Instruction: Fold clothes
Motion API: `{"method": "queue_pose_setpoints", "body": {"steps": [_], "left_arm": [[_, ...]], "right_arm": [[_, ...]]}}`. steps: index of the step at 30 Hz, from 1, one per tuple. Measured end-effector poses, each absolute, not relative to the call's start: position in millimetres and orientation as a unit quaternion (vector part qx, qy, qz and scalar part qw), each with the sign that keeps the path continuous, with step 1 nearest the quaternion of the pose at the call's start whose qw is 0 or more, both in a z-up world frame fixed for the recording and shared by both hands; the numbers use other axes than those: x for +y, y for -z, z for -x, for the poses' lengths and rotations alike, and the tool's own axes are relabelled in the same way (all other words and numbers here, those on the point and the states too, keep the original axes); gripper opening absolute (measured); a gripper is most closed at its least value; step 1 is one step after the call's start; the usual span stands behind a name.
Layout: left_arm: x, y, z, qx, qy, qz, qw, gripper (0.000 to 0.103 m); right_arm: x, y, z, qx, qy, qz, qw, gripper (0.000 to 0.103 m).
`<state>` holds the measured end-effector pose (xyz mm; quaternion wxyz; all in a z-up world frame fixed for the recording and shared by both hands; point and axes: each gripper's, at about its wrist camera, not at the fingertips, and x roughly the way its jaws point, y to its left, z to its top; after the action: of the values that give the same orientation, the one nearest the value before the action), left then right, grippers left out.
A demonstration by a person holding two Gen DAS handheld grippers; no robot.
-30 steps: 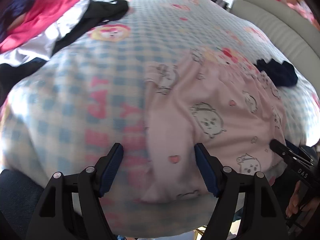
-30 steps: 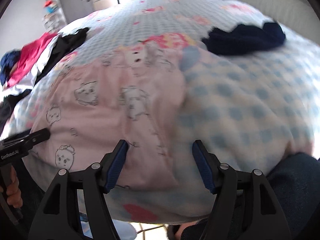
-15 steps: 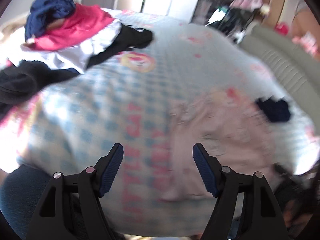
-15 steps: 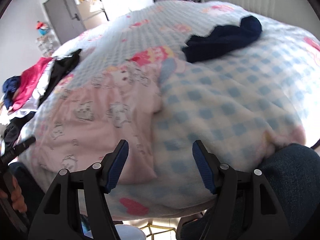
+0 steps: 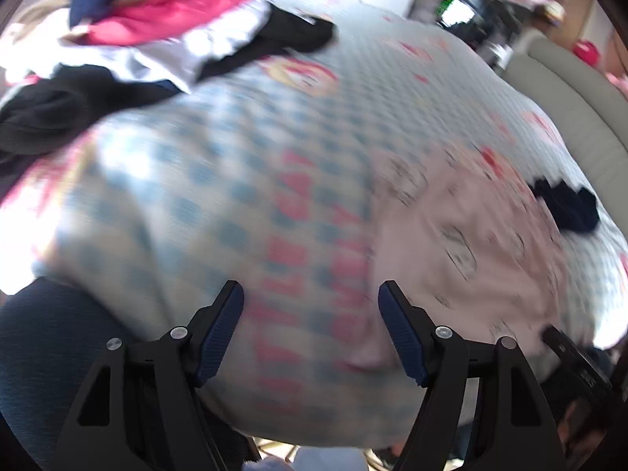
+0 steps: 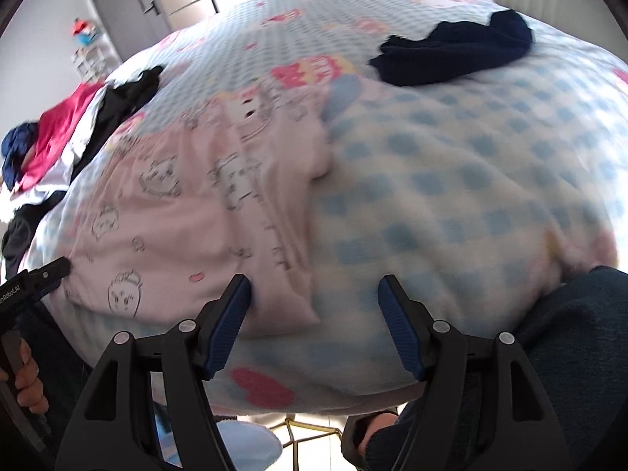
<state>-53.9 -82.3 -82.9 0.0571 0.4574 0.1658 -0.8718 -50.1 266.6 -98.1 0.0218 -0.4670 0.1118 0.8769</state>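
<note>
The left gripper (image 5: 311, 327) has swung leftward since a second ago, so the pink cartoon-print garment (image 6: 188, 212) now sits off its right finger, spread flat on the blue-checked blanket (image 6: 451, 180). A navy garment (image 6: 455, 53) lies beyond; a pile of clothes (image 5: 129, 35) sits far left. The right gripper (image 6: 314, 322) hovers at the garment's near corner. Both jaws wide apart, gripping nothing.

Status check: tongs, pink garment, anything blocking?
Left tongs open, empty. Right tongs open, empty. Pink garment flat on checked blanket, ungrasped. Navy garment lies apart, not blocking.
</note>
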Motion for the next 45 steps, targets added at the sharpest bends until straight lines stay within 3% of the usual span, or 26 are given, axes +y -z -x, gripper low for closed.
{"method": "queue_pose_setpoints", "body": {"steps": [9, 12, 22, 25, 28, 31, 33, 39, 41, 45], "left_arm": [[-57, 88, 48, 0.144, 0.867, -0.477, -0.003, 0.072], [-51, 94, 51, 0.119, 0.862, -0.492, 0.013, 0.065], [-73, 77, 44, 0.175, 0.879, -0.442, 0.033, 0.064], [-62, 83, 52, 0.192, 0.868, -0.456, -0.035, 0.066], [-36, 88, 58, 0.138, 0.871, -0.469, -0.052, 0.066], [-28, 97, 63, 0.06, 0.872, -0.485, 0.026, 0.068], [-46, 96, 59, 0.113, 0.869, -0.481, 0.033, 0.068], [-73, 82, 60, 0.214, 0.863, -0.457, -0.018, 0.068], [-64, 78, 74, 0.2, 0.864, -0.458, -0.054, 0.069], [-37, 67, 99, 0.147, 0.877, -0.444, -0.113, 0.069]], "right_arm": [[264, 91, 43, 0.105, -0.886, 0.452, 0.007, 0.069], [258, 96, 45, 0.079, -0.881, 0.466, 0.022, 0.069], [286, 95, 39, 0.087, -0.879, 0.458, 0.102, 0.069], [290, 91, 38, 0.137, -0.887, 0.439, 0.047, 0.073], [274, 91, 41, 0.142, -0.886, 0.44, -0.027, 0.074], [266, 99, 46, 0.102, -0.883, 0.458, -0.003, 0.072], [261, 104, 50, 0.076, -0.88, 0.469, 0.013, 0.072], [303, 95, 49, 0.167, -0.88, 0.442, 0.038, 0.073], [311, 91, 53, 0.193, -0.88, 0.434, 0.019, 0.074], [288, 82, 79, 0.128, -0.889, 0.438, -0.032, 0.075]]}}
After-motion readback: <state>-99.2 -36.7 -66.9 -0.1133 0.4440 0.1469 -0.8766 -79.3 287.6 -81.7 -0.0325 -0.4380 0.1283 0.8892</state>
